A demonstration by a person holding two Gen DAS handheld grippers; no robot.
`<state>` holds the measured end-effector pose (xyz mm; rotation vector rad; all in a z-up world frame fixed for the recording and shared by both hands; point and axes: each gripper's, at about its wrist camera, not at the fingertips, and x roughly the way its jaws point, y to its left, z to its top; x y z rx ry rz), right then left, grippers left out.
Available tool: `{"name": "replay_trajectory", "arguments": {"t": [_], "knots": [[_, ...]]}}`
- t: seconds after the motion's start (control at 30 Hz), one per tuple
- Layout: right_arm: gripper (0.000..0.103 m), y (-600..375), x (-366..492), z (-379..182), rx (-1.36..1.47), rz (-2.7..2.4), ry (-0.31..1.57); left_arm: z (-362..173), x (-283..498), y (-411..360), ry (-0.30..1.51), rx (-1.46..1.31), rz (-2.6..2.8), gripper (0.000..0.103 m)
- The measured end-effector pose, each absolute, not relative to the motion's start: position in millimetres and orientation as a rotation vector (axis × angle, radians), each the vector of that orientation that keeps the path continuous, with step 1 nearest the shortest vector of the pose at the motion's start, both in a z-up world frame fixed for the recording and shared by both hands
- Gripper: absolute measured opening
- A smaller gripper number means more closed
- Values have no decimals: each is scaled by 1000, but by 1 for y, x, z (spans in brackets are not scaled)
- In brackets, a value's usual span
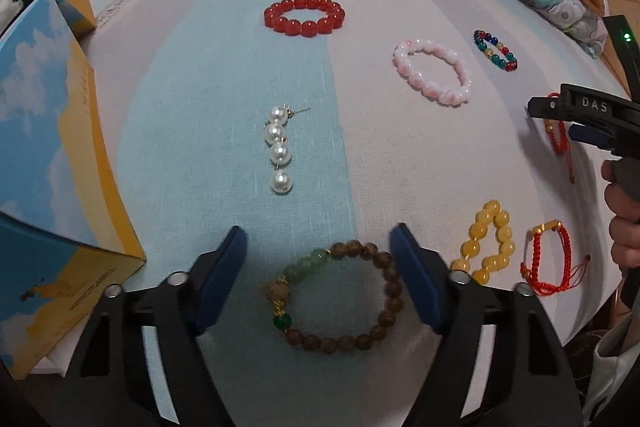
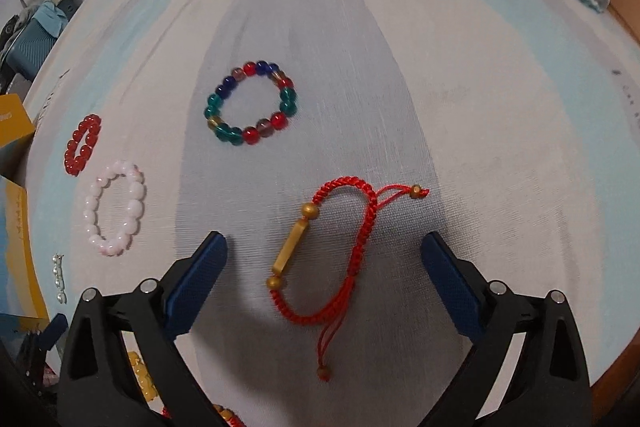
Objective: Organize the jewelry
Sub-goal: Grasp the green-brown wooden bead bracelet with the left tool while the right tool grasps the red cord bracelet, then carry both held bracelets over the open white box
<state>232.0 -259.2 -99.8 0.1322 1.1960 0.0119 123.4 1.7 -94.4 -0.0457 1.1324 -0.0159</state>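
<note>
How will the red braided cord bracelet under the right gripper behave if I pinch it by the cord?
The red braided cord bracelet will probably sag and fold, since its loop lies limp and uneven. The gold tube looks like its only stiff, heavier part, so it may swing downward. The loose tails could dangle and snag.

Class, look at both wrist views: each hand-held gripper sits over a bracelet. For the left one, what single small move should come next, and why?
Probably lower the left hand-held gripper a little further, then close. Its blue pads straddle the brown wooden bead bracelet lying flat on the cloth, but no pad presses on the beads yet.
</note>
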Motion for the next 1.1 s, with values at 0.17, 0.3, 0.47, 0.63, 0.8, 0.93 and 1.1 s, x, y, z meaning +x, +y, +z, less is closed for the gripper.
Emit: {"name": "replay_trajectory", "arguments": {"t": [0.17,0.3,0.47,0.63,0.8,0.93,1.1], "knots": [[73,-262,235,-99,102,-16,1196,-93,118,3,1131,-42,-8,30],[37,-262,236,-96,97,-42,1193,-91,116,3,1125,-38,-24,16],[9,-264,228,-95,113,-57,1183,-88,114,2,1100,-61,-56,15],[9,-265,217,-89,113,-50,1149,-81,112,0,1082,-88,-98,15],[9,-256,212,-86,81,-43,1126,-76,110,-3,1066,-97,-113,15],[9,-257,210,-83,81,-31,1113,-75,112,-1,1069,-96,-92,15],[9,-250,202,-69,72,-8,1075,-63,109,3,1057,-106,-70,15]]}}
